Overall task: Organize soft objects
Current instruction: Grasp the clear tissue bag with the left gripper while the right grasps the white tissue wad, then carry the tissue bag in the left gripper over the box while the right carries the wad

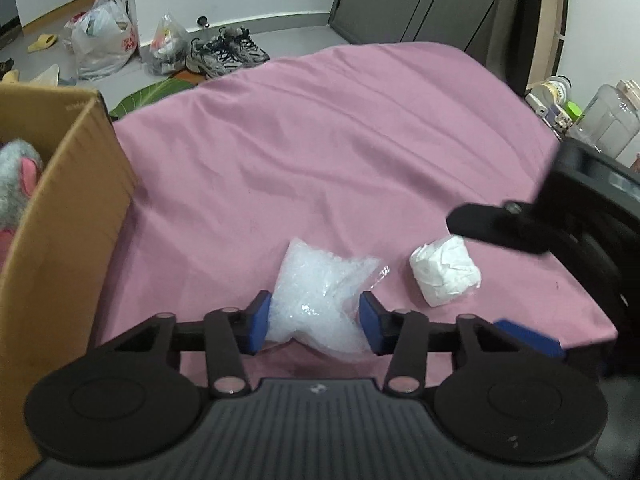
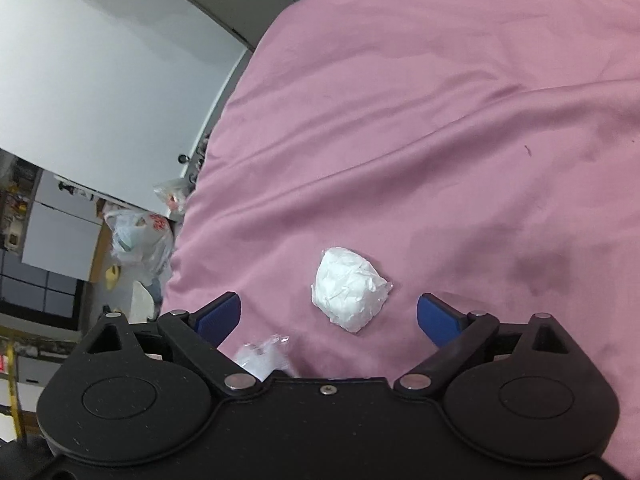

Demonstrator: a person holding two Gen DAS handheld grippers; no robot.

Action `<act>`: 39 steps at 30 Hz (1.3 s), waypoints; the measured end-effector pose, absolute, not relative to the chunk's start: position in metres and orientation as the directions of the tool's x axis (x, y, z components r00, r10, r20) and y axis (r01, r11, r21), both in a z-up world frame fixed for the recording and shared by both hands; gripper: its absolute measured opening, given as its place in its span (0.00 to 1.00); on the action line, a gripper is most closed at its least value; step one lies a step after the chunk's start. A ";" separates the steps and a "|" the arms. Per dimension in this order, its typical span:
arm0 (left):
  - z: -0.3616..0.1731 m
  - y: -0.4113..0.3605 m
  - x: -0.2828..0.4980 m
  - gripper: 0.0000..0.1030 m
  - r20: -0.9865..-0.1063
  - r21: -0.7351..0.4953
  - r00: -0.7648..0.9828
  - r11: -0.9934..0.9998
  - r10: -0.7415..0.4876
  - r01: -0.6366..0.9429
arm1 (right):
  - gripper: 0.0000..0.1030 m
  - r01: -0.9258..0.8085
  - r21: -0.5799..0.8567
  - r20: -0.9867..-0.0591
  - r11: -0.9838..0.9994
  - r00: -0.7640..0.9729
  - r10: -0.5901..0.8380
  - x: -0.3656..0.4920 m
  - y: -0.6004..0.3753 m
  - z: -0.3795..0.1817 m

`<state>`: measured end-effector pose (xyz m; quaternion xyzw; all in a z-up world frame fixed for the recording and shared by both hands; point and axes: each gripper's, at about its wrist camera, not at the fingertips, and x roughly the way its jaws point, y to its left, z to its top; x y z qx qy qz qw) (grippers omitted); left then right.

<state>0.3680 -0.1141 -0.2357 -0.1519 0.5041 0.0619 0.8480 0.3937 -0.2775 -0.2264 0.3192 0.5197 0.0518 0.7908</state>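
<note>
Clear bead bag (image 1: pixel 320 300) clamped in left tool (image 1: pixel 314 322) on pink bed (image 1: pixel 340 140).
Cardboard box (image 1: pixel 68 208), left, holds grey-pink plush (image 1: pixel 16 184); right tool (image 2: pixel 328 320) apart near white bundle (image 2: pixel 349 289).

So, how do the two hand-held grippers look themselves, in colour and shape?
Both match: the left hand-held gripper and right hand-held gripper have black bodies with ribbed tops, round discs at each side, silver pivot pins on black link bars, and blue finger pads. No cables or sleeves show.

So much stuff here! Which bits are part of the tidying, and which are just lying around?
Part of the job:
- clear plastic bag of white filling, between the left gripper pads
- white crumpled wad, ahead of the open right gripper
- brown cardboard box holding a grey and pink plush toy

Just lying about:
- grey sneakers
- plastic shopping bags
- clear jar
</note>
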 end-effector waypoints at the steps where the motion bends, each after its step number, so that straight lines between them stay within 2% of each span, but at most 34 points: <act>1: -0.232 -0.113 0.366 0.45 -0.871 -0.197 0.488 0.945 -0.047 -0.260 | 0.91 0.251 0.553 -0.795 0.794 0.445 0.413 0.395 -0.276 -0.228; 12: -0.191 -0.097 0.356 0.45 -0.836 -0.182 0.549 0.946 -0.006 -0.267 | 0.88 0.293 0.462 -0.854 0.837 0.402 0.330 0.403 -0.268 -0.245; 15: -0.178 -0.091 0.350 0.45 -0.825 -0.180 0.566 0.947 0.002 -0.266 | 0.83 0.281 0.434 -0.862 0.856 0.407 0.303 0.402 -0.264 -0.244; 18: -0.167 -0.084 0.343 0.45 -0.816 -0.182 0.579 0.944 0.011 -0.276 | 0.66 0.271 0.392 -0.872 0.879 0.413 0.262 0.402 -0.260 -0.245; 19: -0.164 -0.081 0.340 0.45 -0.813 -0.187 0.582 0.941 0.012 -0.281 | 0.43 0.258 0.378 -0.873 0.889 0.420 0.250 0.401 -0.258 -0.244; 29: -0.132 -0.057 0.307 0.45 -0.790 -0.210 0.613 0.932 0.018 -0.297 | 0.42 0.215 0.389 -0.866 0.896 0.417 0.275 0.370 -0.260 -0.229; 39: -0.111 -0.034 0.271 0.45 -0.770 -0.240 0.638 0.923 0.006 -0.299 | 0.42 0.142 0.410 -0.833 0.901 0.461 0.307 0.334 -0.263 -0.192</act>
